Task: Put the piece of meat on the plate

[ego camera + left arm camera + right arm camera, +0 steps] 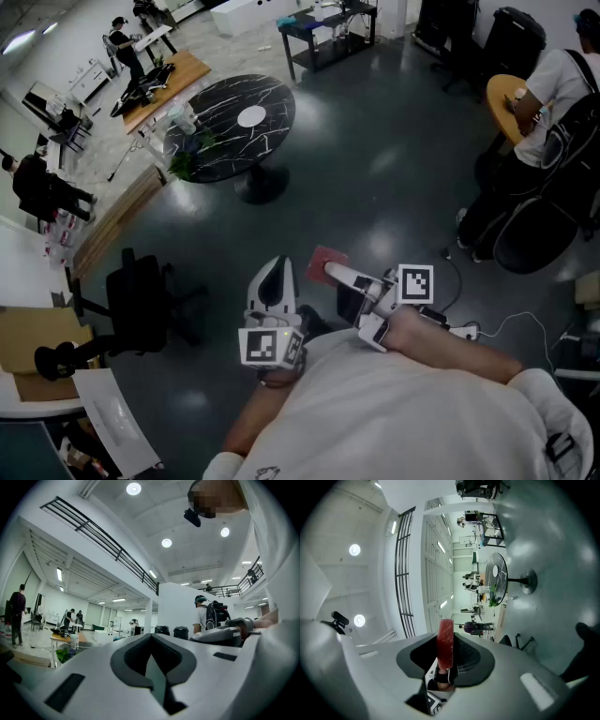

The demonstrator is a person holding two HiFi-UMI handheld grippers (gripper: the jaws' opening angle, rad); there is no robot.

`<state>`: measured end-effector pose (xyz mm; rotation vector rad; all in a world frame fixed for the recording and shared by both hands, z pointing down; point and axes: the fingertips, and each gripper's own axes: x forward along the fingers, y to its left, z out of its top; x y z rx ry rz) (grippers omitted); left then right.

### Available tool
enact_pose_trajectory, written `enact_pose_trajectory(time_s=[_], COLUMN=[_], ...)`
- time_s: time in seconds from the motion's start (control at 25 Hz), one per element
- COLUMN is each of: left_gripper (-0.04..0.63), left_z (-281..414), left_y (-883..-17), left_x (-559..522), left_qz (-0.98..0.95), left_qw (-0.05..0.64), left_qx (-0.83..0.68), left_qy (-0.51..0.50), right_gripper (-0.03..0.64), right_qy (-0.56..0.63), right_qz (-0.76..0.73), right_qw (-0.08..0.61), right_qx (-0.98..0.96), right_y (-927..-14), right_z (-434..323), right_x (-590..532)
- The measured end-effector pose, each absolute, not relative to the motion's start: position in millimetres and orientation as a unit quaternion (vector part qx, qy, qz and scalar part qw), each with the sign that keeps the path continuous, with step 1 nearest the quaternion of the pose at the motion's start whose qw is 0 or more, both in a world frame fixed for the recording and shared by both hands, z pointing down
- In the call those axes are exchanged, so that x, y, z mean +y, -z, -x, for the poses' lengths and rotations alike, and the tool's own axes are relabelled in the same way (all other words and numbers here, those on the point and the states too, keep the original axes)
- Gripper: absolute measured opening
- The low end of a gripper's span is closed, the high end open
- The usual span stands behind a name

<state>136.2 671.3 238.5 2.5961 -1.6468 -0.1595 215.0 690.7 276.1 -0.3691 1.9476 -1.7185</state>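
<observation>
Right gripper (446, 635) is pinching the red piece of meat (446, 645). Left gripper (155, 666) has its jaws pressed together on nothing. The white plate (251, 116) sits well apart on the round black table (214, 141).

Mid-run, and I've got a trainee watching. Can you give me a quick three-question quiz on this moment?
1. True or false: the left gripper carries the piece of meat.
2. Multiple choice: the plate lies on A) the floor, B) the round black table, C) an office chair.
3. Fill in: the right gripper's fingers are shut on the ___.
Key: 1 false; 2 B; 3 piece of meat.
</observation>
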Motion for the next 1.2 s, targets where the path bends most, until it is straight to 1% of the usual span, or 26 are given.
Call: enact_pose_trajectory(time_s=[0.4, 0.72, 0.96, 1.2], left_gripper=[0.006, 0.006, 0.008, 0.008], left_z=[-136.5, -131.3, -117.8, -86.5], left_y=[-239.6, -244.7, -246.8, -247.9], left_x=[671.0, 660.7, 639.4, 605.4], left_qz=[-0.842, -0.839, -0.842, -0.848], left_qw=[0.032, 0.038, 0.039, 0.04], left_qx=[-0.536, -0.54, -0.536, -0.526], left_qy=[0.053, 0.054, 0.055, 0.054], right_gripper=[0.091, 0.091, 0.091, 0.091], right_qy=[0.637, 0.636, 0.637, 0.631], right_qz=[0.125, 0.123, 0.122, 0.127], right_qw=[0.257, 0.238, 0.24, 0.247], right_qx=[0.716, 0.724, 0.723, 0.725], right_y=[-273.9, -280.2, -282.2, -281.0], right_z=[-211.3, -203.9, -188.1, -158.0], right_x=[689.6, 678.3, 657.8, 622.2])
